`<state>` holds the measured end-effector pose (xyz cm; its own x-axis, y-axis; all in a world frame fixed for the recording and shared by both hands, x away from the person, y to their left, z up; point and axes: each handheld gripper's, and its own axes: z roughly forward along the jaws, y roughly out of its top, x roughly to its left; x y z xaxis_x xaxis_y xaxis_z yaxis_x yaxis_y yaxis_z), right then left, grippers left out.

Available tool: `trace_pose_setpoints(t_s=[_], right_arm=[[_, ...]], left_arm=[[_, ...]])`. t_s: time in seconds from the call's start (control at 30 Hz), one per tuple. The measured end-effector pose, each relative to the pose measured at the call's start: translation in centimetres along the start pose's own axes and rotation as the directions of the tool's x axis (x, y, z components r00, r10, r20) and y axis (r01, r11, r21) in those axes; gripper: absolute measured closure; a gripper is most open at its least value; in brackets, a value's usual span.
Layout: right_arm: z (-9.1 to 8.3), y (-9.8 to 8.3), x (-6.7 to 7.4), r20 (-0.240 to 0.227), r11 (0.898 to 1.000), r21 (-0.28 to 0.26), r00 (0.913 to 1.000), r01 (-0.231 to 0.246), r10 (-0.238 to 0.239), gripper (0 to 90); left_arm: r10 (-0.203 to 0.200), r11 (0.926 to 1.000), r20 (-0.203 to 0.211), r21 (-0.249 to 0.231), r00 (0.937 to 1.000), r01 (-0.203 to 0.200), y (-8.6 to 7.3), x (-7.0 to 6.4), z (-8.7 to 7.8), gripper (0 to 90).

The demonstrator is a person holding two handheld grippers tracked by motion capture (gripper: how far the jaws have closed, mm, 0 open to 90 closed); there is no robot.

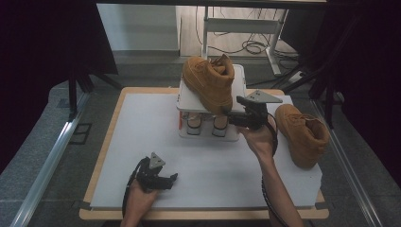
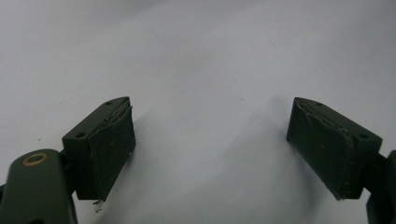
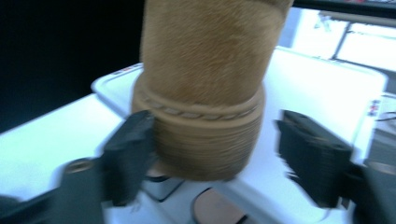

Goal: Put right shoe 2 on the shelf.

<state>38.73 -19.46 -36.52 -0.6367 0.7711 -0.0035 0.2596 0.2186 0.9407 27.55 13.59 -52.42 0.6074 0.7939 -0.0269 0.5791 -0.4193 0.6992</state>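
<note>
A tan suede boot (image 1: 208, 82) stands on top of a white two-level rack (image 1: 189, 101) at the back middle of the table. My right gripper (image 1: 231, 118) reaches in from the right at the boot's heel. In the right gripper view the heel (image 3: 205, 70) sits between the jaws of the right gripper (image 3: 215, 133): the left pad (image 3: 133, 149) is at the ribbed sole, the right pad (image 3: 310, 154) stands clear of it. A second tan boot (image 1: 302, 135) lies on the table at the right. My left gripper (image 1: 171, 179) (image 2: 210, 149) rests open near the front edge, nothing between its pads.
The white table top (image 1: 142, 142) sits on a wooden board. Two pale items (image 1: 194, 124) show under the rack's upper shelf. Behind the table are a desk frame and cables (image 1: 250, 45) on the floor. A metal rail (image 1: 52, 151) runs along the left.
</note>
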Motion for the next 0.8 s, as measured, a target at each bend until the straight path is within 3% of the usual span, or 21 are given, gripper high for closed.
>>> trace_pose_setpoints(t_s=[0.07,0.23,0.27,0.3,0.33,0.37,0.4,0.47,0.5,0.8], right_arm=[[-0.4,-0.3,0.0,-0.011,1.000,0.005,0.9999,0.012,-0.012,44.4],[-0.8,-0.8,0.1,-0.013,1.000,0.008,0.9997,0.019,-0.019,53.5],[-1.0,-1.0,0.0,-0.028,1.000,0.000,0.9995,0.013,-0.013,61.5],[-1.1,-1.1,-0.1,-0.034,1.000,-0.003,0.9993,0.014,-0.014,61.5],[-1.2,-1.2,-0.1,-0.045,1.000,-0.002,0.9989,0.014,-0.014,69.3],[-1.2,-1.2,-0.1,-0.045,1.000,-0.002,0.9989,0.014,-0.014,69.3],[-1.2,-1.3,-0.2,-0.059,1.000,0.004,0.9982,0.010,-0.010,76.9],[-1.2,-1.4,-0.2,-0.062,1.000,0.007,0.9980,0.012,-0.012,79.9],[-1.2,-1.5,-0.1,-0.056,1.000,0.006,0.9982,0.023,-0.023,86.5],[-0.9,-1.7,0.0,-0.061,0.999,0.005,0.9972,0.044,-0.044,89.9]], left_arm=[[0.001,1.0000,0.000,0.001,1.0000,-0.001,0.0,0.0,0.0,15.0],[0.001,1.0000,0.000,0.001,1.0000,-0.001,0.0,0.0,0.0,14.9],[0.000,1.0000,-0.001,0.001,1.0000,0.000,0.0,0.0,0.0,15.0],[0.000,1.0000,-0.001,0.001,1.0000,0.000,0.0,0.0,0.0,15.0],[-0.002,1.0000,0.000,0.001,1.0000,0.002,0.0,0.0,0.0,15.0],[-0.002,1.0000,0.000,0.001,1.0000,0.002,0.0,0.0,0.0,15.0],[-0.002,1.0000,0.000,0.001,1.0000,0.002,0.0,0.0,0.0,15.0],[-0.002,1.0000,0.000,0.001,1.0000,0.002,0.0,0.0,0.0,15.0],[-0.002,1.0000,0.000,0.001,1.0000,0.002,0.0,0.0,0.0,15.0],[0.001,1.0000,0.000,0.001,1.0000,-0.001,0.0,0.0,0.0,15.0]])
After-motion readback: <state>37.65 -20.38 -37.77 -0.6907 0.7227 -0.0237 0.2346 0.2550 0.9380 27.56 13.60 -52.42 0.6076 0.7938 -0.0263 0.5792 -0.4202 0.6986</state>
